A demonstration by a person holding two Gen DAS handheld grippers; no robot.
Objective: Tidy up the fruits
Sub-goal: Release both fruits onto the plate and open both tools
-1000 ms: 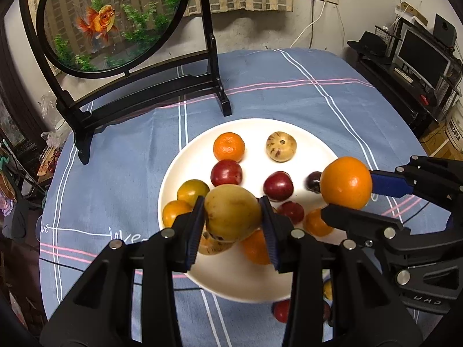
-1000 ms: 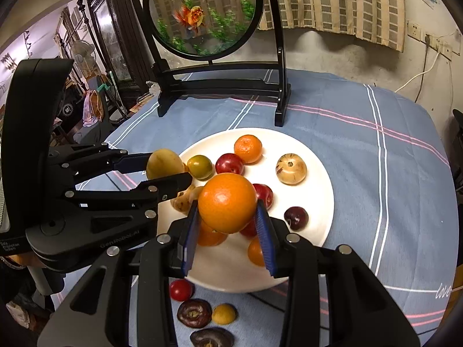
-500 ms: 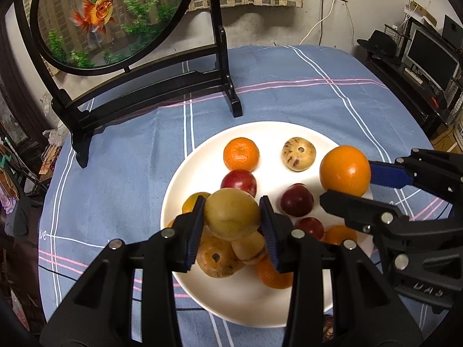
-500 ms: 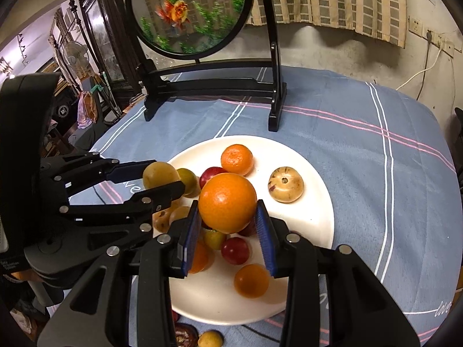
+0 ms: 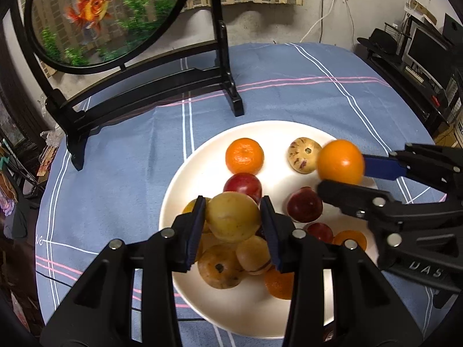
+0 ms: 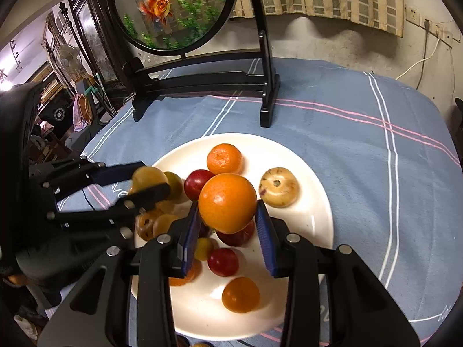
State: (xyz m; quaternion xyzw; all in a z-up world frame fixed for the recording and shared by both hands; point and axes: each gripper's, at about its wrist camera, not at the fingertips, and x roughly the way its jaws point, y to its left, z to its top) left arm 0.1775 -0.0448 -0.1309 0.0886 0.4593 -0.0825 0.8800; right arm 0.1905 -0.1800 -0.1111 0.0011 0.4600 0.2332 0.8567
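Note:
My left gripper [image 5: 232,204] is shut on a yellow-green fruit [image 5: 231,221] and holds it just above the heap at the left side of the white plate [image 5: 185,179]. My right gripper [image 6: 227,206] is shut on a large orange [image 6: 227,196], hanging over the plate's middle. In the left wrist view that orange [image 5: 341,162] shows at the right, beside a pale speckled fruit [image 5: 301,154]. On the plate lie a mandarin [image 5: 244,156], red plums [image 5: 243,183], brownish fruits [image 5: 220,270] and small oranges [image 6: 240,295].
A round goldfish screen on a black stand [image 5: 150,86] stands behind the plate on the blue striped tablecloth [image 5: 289,92]. Its right foot [image 5: 235,104] comes close to the plate's far rim. A desk with a monitor [image 5: 428,52] is past the table's right edge.
Both grippers have moved forward and lower over the plate, each still holding its fruit. The loose fruits on the cloth in front of the plate have slipped out of view.

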